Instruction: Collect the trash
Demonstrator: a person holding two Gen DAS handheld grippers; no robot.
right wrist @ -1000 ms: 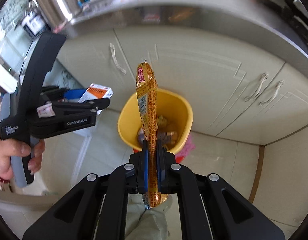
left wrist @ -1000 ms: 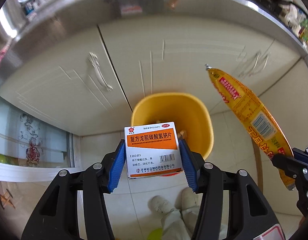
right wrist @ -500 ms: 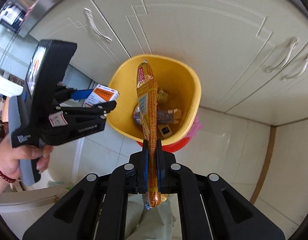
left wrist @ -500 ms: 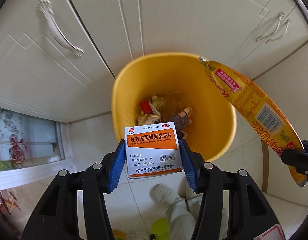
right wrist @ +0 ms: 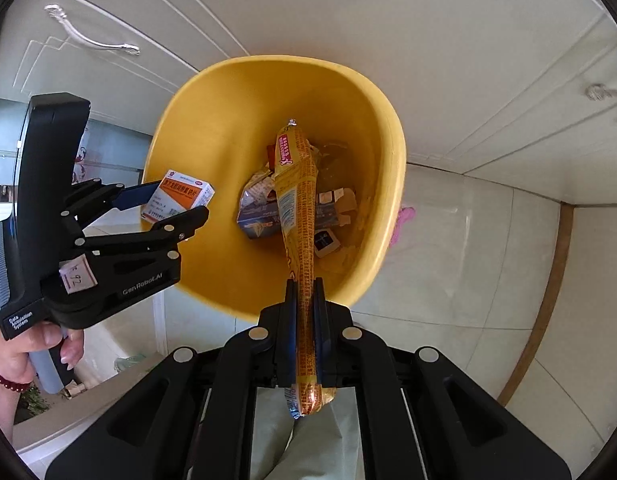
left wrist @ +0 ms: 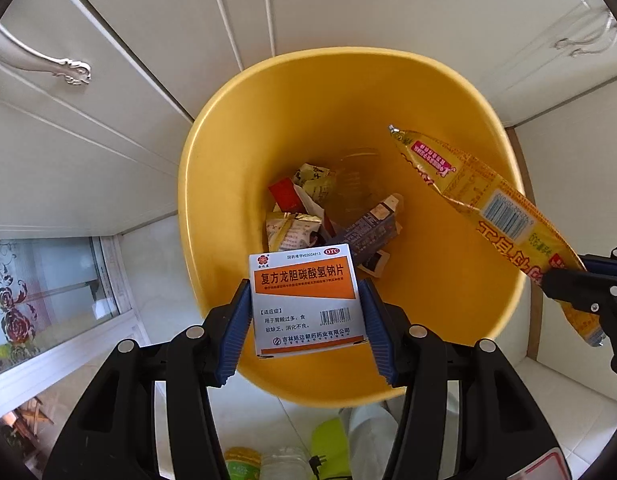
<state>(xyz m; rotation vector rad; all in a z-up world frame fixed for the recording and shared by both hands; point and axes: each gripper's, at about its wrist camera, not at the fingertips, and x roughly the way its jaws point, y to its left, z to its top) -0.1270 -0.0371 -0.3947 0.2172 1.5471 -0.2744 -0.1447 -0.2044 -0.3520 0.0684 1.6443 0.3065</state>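
Left gripper fingers clamp medicine box above yellow bin near rim; right gripper pinches sausage pack; releasing early could drop box outside.

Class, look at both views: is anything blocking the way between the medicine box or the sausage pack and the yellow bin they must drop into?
Nothing visible does. The medicine box in the left gripper and the sausage pack in the right gripper hang over the open, lidless bin, which holds only loose trash at its bottom.
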